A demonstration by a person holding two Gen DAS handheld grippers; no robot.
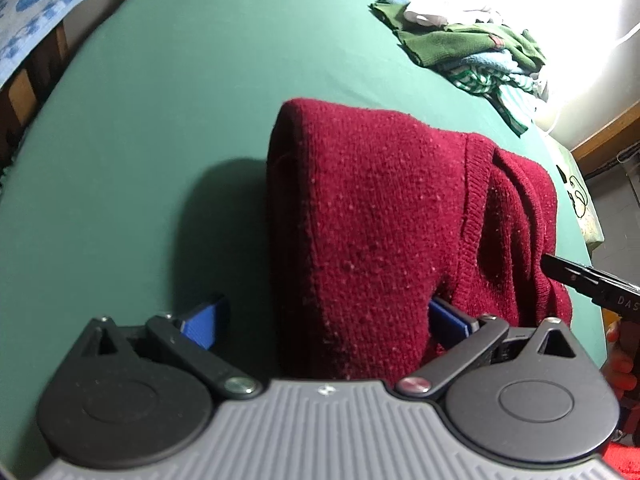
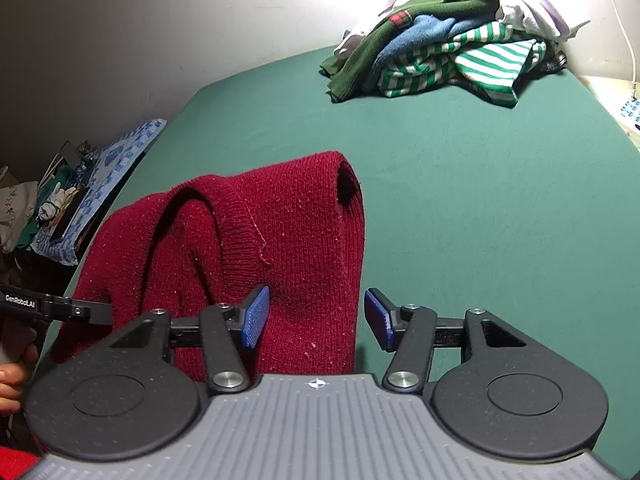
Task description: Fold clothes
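— What are your grippers doing?

— My left gripper (image 1: pixel 326 322) and right gripper (image 2: pixel 316 318) are both standing apart, each straddling the one dark red sweater (image 1: pixel 400 220) without pinching it.

— How is it looking?

— Knitted, folded, lying humped on the green bed (image 2: pixel 460 200).

— Any differences between views?

— My right camera is showing one pile of clothes (image 2: pixel 440 52) clearly; my left is showing a patterned blue cloth (image 1: pixel 36 16).
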